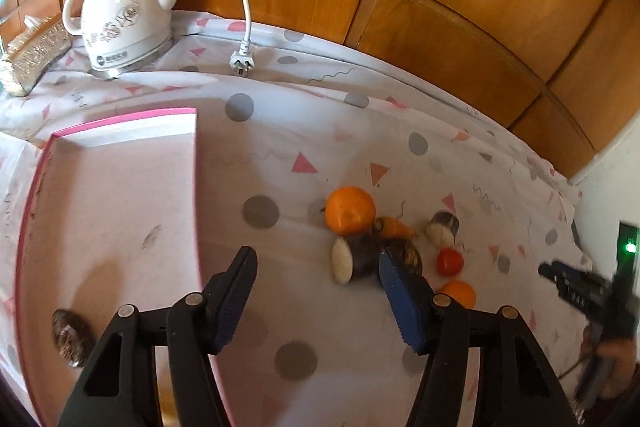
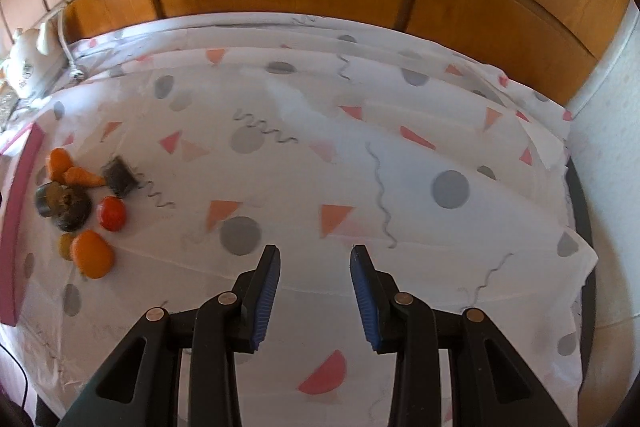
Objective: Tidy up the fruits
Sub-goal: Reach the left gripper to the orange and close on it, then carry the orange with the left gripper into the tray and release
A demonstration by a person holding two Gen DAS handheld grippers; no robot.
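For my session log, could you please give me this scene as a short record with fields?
surface: white patterned tablecloth
container: shallow pink-rimmed tray, one small dark item inside
fruit pile: large round orange, small red tomato, small orange carrot, beside tray
left gripper: open, holding nothing
right gripper: open, holding nothing
background: white ceramic kettle

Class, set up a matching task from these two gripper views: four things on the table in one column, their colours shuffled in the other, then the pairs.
Things:
1. teapot
2. tray
3. tomato
4. large orange

Colours:
A. orange
B. white
C. red
D. pink

Pairs: 1-B, 2-D, 3-C, 4-A
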